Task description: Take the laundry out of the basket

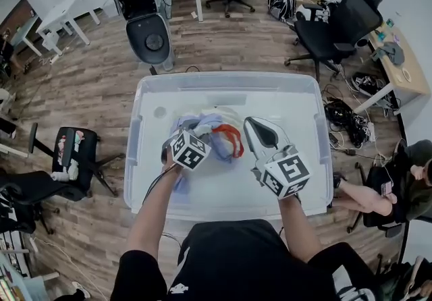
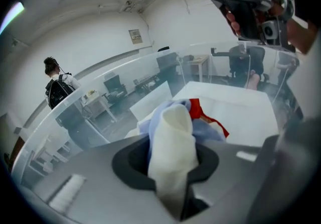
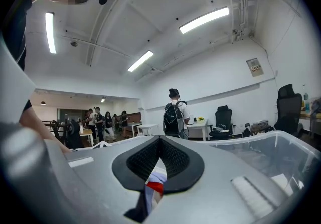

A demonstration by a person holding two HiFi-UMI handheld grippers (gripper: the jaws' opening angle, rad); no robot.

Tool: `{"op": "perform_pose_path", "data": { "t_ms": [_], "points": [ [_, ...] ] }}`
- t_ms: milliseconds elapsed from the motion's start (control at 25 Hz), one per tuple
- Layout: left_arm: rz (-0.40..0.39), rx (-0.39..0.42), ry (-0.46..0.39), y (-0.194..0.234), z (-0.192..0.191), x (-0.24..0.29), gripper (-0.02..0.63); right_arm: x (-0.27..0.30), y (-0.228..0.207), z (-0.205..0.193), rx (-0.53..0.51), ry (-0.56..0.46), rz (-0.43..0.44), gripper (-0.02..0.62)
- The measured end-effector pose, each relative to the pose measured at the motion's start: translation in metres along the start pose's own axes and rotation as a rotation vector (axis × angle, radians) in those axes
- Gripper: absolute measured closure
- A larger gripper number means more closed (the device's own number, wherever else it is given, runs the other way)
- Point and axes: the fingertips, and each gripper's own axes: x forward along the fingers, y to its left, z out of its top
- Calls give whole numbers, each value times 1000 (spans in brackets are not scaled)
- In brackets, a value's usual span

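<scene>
While the person stands over it, the brown wood floor (image 1: 88, 97) spreads out on all sides, with a black chair (image 1: 337, 30) at the far right and a white table (image 1: 61, 13) at the far left; right in the middle of the floor sits the basket (image 1: 229, 78), a big see-through plastic tub with no lid on it; the person's two bare arms reach down over its near edge; across the room a person with a backpack (image 3: 174, 112) stands with their back turned. Inside the basket, a bit left of the middle, lies the laundry (image 1: 206, 127) in one small heap; it has a pale blue cloth (image 1: 196, 124) and a red cloth (image 1: 229, 139) bunched up together; the rest of the basket's bottom is bare and white.

Down on the left side of the heap is the left gripper (image 2: 168, 153); its jaws are squeezed onto a white cloth (image 2: 173, 137), which sticks up between them like a fat roll, with the blue and red bits just behind it. On the right side of the heap is the right gripper (image 3: 160, 140); its jaws are pressed together at the tips; a thin striped cloth (image 3: 152, 184), white, red and dark, is caught in the slit between them.
</scene>
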Motion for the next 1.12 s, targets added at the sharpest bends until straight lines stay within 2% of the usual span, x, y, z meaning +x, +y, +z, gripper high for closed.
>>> {"op": "perform_pose_path", "data": {
  "t_ms": [240,600,1120],
  "points": [
    [59,-45,-70,11,15,-31,505,0,14,4,-7,-3,34,595],
    [178,-62,-183,20,44,-79,505,-2,24,6,-21,2,68,595],
    [296,-263,-357,30,63,-147,505,-7,35,8,-39,-2,116,595]
  ]
}}
